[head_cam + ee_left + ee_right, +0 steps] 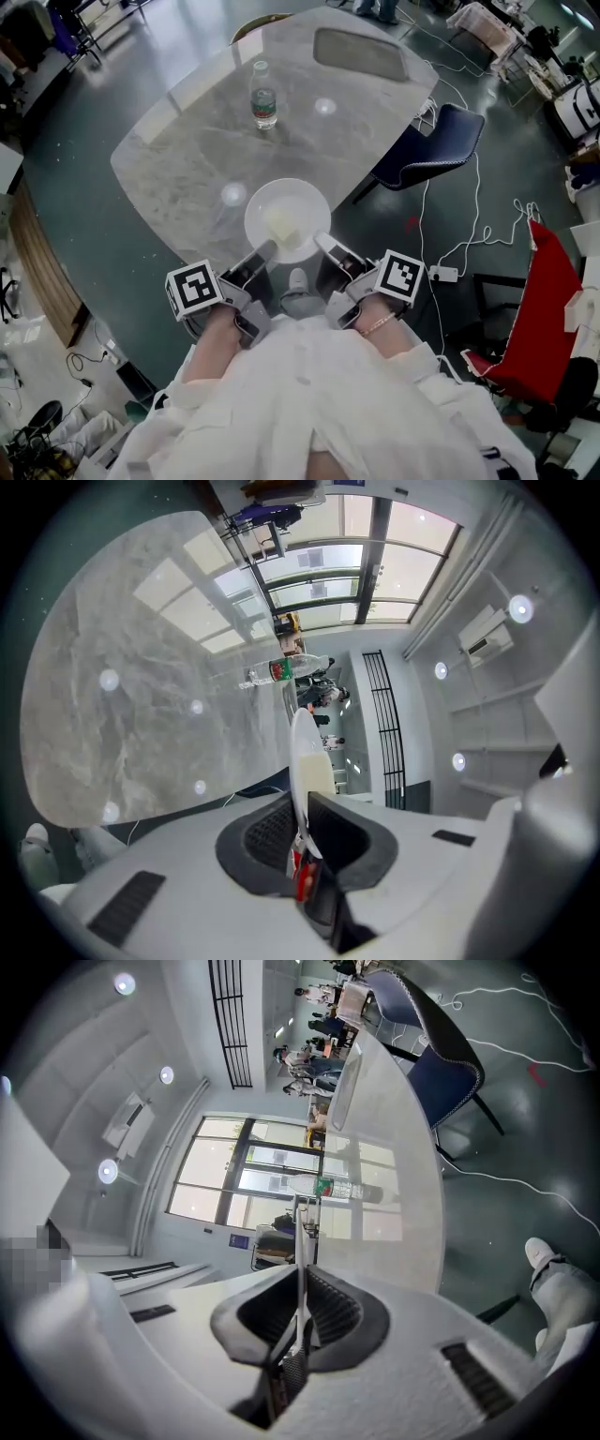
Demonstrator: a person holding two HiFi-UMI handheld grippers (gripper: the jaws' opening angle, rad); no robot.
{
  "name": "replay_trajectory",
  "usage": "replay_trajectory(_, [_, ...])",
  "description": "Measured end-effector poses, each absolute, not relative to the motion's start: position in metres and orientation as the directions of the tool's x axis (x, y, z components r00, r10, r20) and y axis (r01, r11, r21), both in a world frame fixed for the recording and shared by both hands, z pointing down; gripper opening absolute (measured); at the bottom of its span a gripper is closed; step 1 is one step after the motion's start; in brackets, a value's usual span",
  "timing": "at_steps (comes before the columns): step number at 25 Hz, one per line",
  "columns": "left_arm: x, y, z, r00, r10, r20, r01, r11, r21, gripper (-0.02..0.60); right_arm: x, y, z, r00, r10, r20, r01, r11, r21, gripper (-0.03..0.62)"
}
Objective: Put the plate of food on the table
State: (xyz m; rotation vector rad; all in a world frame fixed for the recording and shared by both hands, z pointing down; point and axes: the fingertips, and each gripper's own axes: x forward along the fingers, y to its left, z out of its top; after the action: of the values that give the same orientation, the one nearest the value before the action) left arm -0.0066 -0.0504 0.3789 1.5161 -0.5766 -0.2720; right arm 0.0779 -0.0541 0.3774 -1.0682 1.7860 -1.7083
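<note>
A round white plate (287, 217) with a pale yellow piece of food (282, 226) on it is held level over the near edge of the grey marble table (187, 159). My left gripper (261, 255) is shut on the plate's near-left rim, and my right gripper (324, 246) is shut on its near-right rim. In the left gripper view the plate (302, 761) shows edge-on between the jaws, with the food (319, 772) on its right face. In the right gripper view only the thin plate edge (301, 1269) stands between the pads.
A plastic water bottle (264, 97) stands on the table's far half, with a grey mat (360, 52) beyond it. A dark blue chair (433, 145) is at the table's right side. A red chair (542, 309) and white cables (459, 246) lie on the floor to the right.
</note>
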Motion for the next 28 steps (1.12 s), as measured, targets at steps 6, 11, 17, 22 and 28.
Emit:
replay_trajectory(6, [0.014,-0.089,0.381,0.817,-0.544,0.192,-0.18,0.076,0.981,0.034,0.099,-0.097,0.381,-0.642,-0.74,0.2,-0.219,-0.073,-0.973,0.014])
replay_trajectory(11, [0.035,-0.119,0.383,0.801,-0.568,0.188,-0.173,0.08,0.982,0.034,0.118,-0.13,0.378,-0.667,-0.72,0.192,-0.229,-0.047,-0.972,0.014])
replay_trajectory(17, [0.044,-0.142,0.384,0.786,-0.587,0.196,-0.187,0.077,0.979,0.034,0.128,-0.155,0.381,-0.685,-0.703,0.189,-0.221,-0.047,-0.974,0.014])
replay_trajectory(22, [0.045,-0.143,0.389,0.776,-0.597,0.203,-0.18,0.098,0.979,0.034,0.129,-0.157,0.389,-0.699,-0.69,0.185,-0.18,-0.08,-0.98,0.014])
replay_trajectory(28, [0.046,-0.145,0.387,0.78,-0.593,0.198,-0.192,0.074,0.979,0.034,0.129,-0.16,0.389,-0.691,-0.702,0.172,-0.166,-0.077,-0.983,0.014])
